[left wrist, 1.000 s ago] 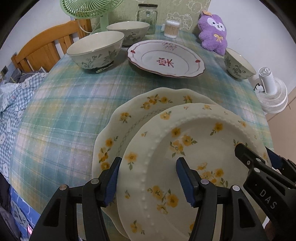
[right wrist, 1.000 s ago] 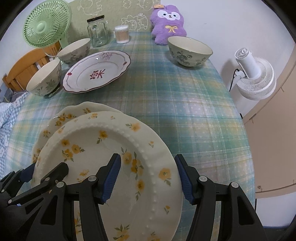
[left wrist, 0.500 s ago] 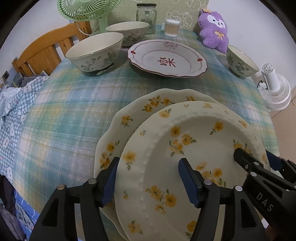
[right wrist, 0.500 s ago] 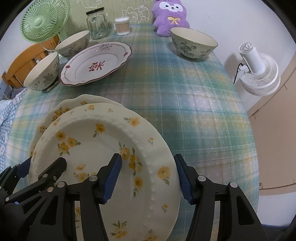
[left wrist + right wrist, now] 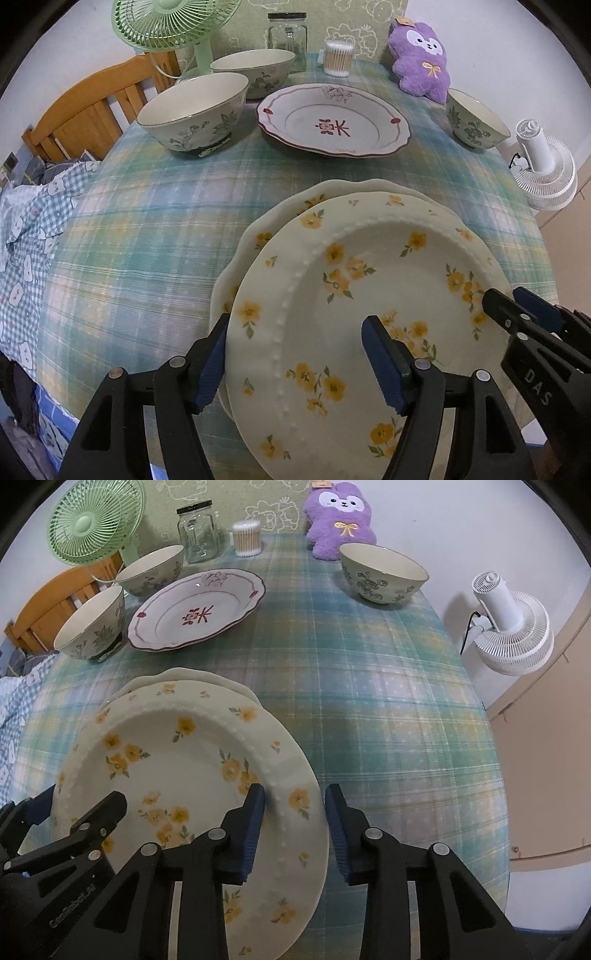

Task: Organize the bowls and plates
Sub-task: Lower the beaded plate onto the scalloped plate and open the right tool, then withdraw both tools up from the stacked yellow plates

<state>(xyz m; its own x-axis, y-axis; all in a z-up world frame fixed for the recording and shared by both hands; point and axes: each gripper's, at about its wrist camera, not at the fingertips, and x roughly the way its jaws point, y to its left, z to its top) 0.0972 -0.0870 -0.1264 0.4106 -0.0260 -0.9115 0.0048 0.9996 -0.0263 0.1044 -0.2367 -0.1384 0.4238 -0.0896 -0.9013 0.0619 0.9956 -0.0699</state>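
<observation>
A cream plate with yellow flowers and a beaded rim [image 5: 369,302] [image 5: 177,775] lies on a scalloped yellow-flower plate [image 5: 251,243] [image 5: 192,677] at the near table edge. My left gripper [image 5: 295,358] is open and straddles the top plate's left rim. My right gripper [image 5: 295,819] straddles its right rim with the jaws partly closed, not pinching it. A red-trimmed plate [image 5: 334,120] [image 5: 195,611] and three green-patterned bowls [image 5: 192,110] [image 5: 253,72] [image 5: 384,572] stand farther back.
The table has a teal plaid cloth [image 5: 369,686]. At the back stand a green fan [image 5: 173,22], a glass jar [image 5: 197,531], a cotton-swab pot [image 5: 246,538] and a purple plush [image 5: 340,517]. A white fan [image 5: 509,627] is off the right edge, a wooden chair [image 5: 88,110] at left.
My right gripper's jaws have narrowed around the top plate's right rim. The top plate has shifted further over the scalloped plate, covering more of it. The left gripper stays open.
</observation>
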